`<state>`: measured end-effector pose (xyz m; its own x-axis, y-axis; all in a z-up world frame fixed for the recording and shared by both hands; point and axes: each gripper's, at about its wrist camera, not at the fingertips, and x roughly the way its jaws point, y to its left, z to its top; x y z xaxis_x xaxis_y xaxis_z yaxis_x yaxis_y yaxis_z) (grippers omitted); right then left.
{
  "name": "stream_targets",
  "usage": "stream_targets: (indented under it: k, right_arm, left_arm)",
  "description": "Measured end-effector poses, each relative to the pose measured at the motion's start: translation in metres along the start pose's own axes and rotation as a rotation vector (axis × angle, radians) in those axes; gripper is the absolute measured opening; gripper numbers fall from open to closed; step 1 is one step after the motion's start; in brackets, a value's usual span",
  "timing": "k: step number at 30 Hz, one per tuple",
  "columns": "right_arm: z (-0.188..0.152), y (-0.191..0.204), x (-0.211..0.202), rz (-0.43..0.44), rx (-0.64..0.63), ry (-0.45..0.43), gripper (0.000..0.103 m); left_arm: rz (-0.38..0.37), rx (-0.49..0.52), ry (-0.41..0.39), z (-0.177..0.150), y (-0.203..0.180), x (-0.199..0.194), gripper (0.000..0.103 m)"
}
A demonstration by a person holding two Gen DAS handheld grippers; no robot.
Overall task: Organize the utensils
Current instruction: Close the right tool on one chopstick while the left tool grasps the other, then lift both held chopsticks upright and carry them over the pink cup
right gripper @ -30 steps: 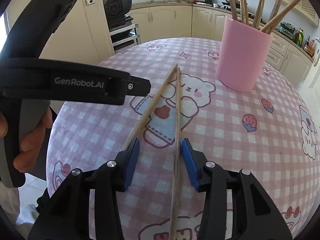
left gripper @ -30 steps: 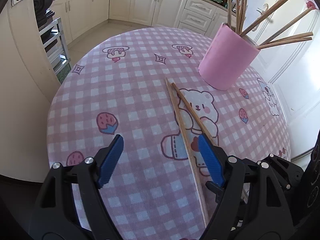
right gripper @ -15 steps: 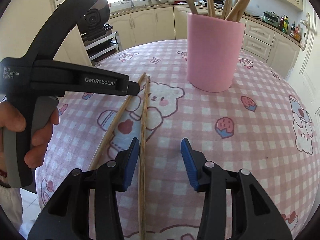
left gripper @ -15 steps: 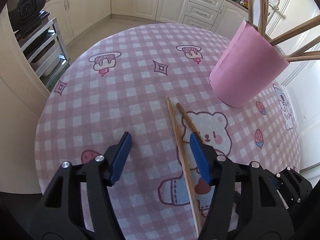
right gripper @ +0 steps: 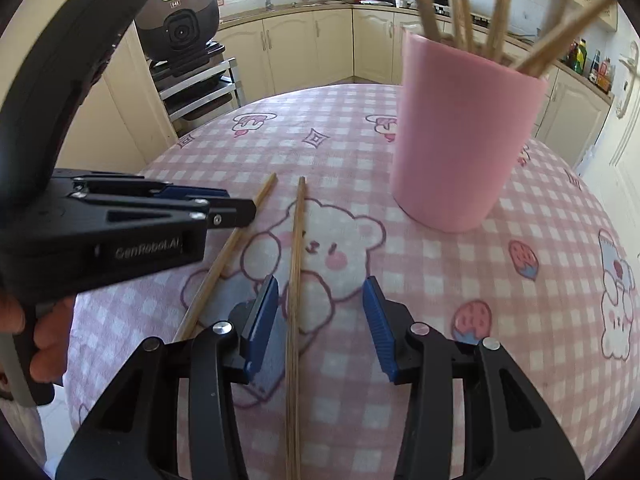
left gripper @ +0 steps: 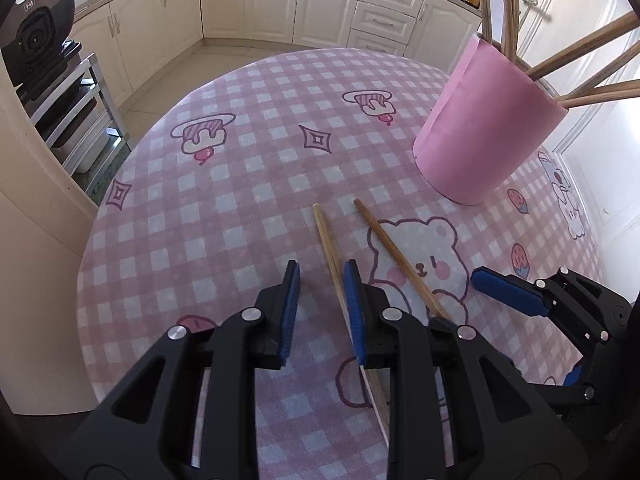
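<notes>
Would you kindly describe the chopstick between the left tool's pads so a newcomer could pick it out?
Start at the pink cup on the checked tablecloth. Two chopsticks lie flat before it. Yours is the paler chopstick, left of the bear print in the left wrist view, between the left tool pads; the darker chopstick crosses the bear.

I see two bare wooden chopsticks lying flat on the pink checked worktop, over the printed bear. The paler chopstick lies left of the darker chopstick; their far ends are apart and they converge toward the near edge. Behind them to the right stands a pink cup, upright, with several more chopsticks leaning out of it at splayed angles.
</notes>
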<state>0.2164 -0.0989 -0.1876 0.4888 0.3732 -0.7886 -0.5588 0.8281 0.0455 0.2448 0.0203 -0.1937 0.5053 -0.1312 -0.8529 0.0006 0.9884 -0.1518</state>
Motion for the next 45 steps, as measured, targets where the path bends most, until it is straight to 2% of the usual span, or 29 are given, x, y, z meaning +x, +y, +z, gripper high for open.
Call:
stream_targets:
  k: [2,6,11,13,14,15,17,22,27,33,42,45]
  right_arm:
    - [0.006,0.001,0.005,-0.007,-0.012,0.003,0.042]
    - [0.016,0.006,0.014,-0.031,-0.049,0.014,0.041]
    - [0.025,0.004,0.021,-0.049,-0.079,0.029,0.018]
    - [0.028,0.003,0.023,-0.048,-0.085,0.036,0.014]
    - [0.028,0.005,0.023,-0.052,-0.097,0.035,0.006]
    - [0.028,0.006,0.023,-0.055,-0.102,0.035,0.006]
    - [0.028,0.005,0.023,-0.055,-0.089,0.034,0.005]
    - [0.023,0.001,0.013,-0.049,-0.052,0.015,0.005]
    - [0.017,-0.002,-0.012,0.011,0.004,-0.036,0.005]
    - [0.012,-0.008,-0.053,0.086,0.081,-0.127,0.005]
    - [0.003,-0.008,-0.122,0.096,0.099,-0.282,0.005]
    - [0.002,-0.005,-0.143,0.069,0.093,-0.341,0.005]
  left_arm:
    - [-0.013,-0.013,0.004,0.001,0.002,0.003,0.024]
    - [0.021,0.012,0.005,0.005,-0.004,0.006,0.024]
    - [0.044,0.040,-0.001,0.007,-0.012,0.008,0.023]
    - [0.073,0.076,-0.015,0.005,-0.018,0.008,0.022]
    - [0.071,0.076,-0.020,0.005,-0.018,0.008,0.020]
    - [0.070,0.075,-0.026,0.004,-0.017,0.008,0.020]
    - [0.067,0.080,-0.033,0.003,-0.017,0.007,0.011]
    - [0.051,0.085,-0.028,-0.002,-0.017,0.002,0.006]
    - [-0.011,0.055,-0.038,-0.007,-0.012,-0.014,0.005]
    - [-0.071,0.053,-0.134,-0.005,-0.019,-0.063,0.005]
    - [-0.136,0.076,-0.307,-0.005,-0.033,-0.145,0.005]
    - [-0.150,0.094,-0.344,-0.007,-0.039,-0.164,0.005]
